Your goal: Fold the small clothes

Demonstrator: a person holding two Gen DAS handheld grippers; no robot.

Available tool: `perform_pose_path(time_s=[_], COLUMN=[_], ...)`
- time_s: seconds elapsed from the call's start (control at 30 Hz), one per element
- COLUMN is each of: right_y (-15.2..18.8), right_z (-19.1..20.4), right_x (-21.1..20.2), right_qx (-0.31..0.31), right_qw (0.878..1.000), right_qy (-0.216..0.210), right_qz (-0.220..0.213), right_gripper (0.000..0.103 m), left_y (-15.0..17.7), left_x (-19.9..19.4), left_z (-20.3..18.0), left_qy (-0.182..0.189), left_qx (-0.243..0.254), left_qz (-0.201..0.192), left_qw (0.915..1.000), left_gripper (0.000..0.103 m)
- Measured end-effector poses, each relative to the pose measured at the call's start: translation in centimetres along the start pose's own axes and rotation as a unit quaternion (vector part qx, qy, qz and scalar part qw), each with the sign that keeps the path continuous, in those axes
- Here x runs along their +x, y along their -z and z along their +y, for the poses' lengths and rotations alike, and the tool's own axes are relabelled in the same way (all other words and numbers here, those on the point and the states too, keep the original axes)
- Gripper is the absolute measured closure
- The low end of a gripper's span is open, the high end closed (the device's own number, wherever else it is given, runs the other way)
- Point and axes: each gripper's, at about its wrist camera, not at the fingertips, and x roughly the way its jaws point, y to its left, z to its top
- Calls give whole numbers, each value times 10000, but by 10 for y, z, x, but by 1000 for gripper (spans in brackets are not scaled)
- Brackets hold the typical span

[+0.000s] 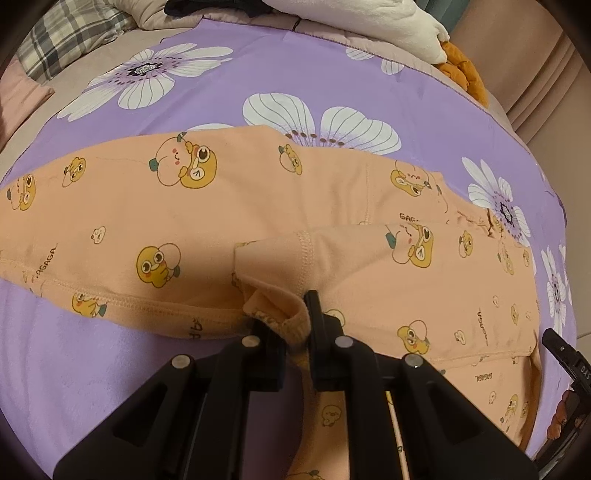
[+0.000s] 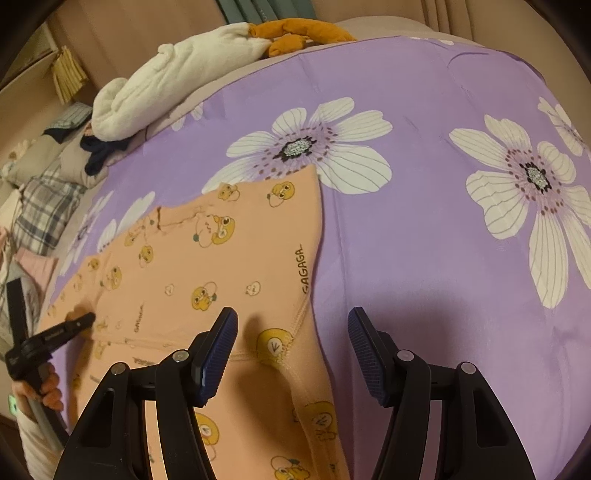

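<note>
- The purple floral sheet [image 1: 332, 74] covers the bed and serves as the work surface. It lies fairly smooth, so a small garment can be spread and creased on it without bunching.
- Along the far edge sit a white plush blanket [image 2: 166, 81], an orange soft toy [image 2: 295, 35] and a plaid pillow [image 1: 70, 33]. All are well apart from the folding area and seem merely pushed aside.
- The peach garment [image 1: 221, 206], printed with cartoon ducks, lies flat across the middle of the sheet. In the left wrist view one part already lies doubled over the rest, with a stitched seam showing on top — so I judge the fold is partly made, not finished.
- The left gripper [image 1: 291, 325] is closed to a narrow gap with a bunched hem of the peach garment pinched between its fingers. It sits low, at the garment's near edge; holding there lets that edge be carried over the body of the cloth.
- The right gripper [image 2: 291, 350] has its fingers spread wide and holds nothing. It hovers over the garment's right-hand edge, one pad above the peach cloth and the other above bare sheet — probably placed either to take that edge or to pin it while the left side moves.
</note>
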Motion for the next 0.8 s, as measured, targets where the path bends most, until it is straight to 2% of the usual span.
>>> perform_pose_path(time_s=[0.17,0.23,0.3,0.4,0.47,0.53,0.6,0.67,0.7,0.8], right_y=[7,11,14,20,22,22,22,21,20,15], right_z=[-2,-3,-2,4,8,17,25,32,37,53], right_x=[1,-6,-17,-42,-59,-78,-95,-107,-113,-123], right_qx=[63,211,362,557,680,684,678,724,744,800], right_qw=[9992,9984,9983,9975,9965,9957,9944,9922,9911,9904], right_qy=[399,516,454,409,447,484,557,638,639,431], right_qz=[-7,-11,-36,-112,-184,-393,-586,-791,-899,-1037], right_gripper=[41,41,41,38,27,22,19,13,10,9], left_y=[7,5,2,0,1,4,8,11,12,17], left_x=[-2,-3,-7,-23,-39,-68,-96,-118,-131,-156], left_z=[-1,-3,-5,-9,-14,-20,-22,-21,-18,-13], left_qy=[-32,-80,-51,-106,-93,-34,76,215,351,703], left_qx=[-150,-80,-74,-126,1,256,457,452,409,444], left_qz=[-223,-177,-91,-73,-195,-494,-747,-931,-1081,-1299], left_qw=[9996,9998,9999,9998,9998,9984,9961,9944,9927,9880], left_gripper=[90,90,88,65,32,17,11,0,0,0])
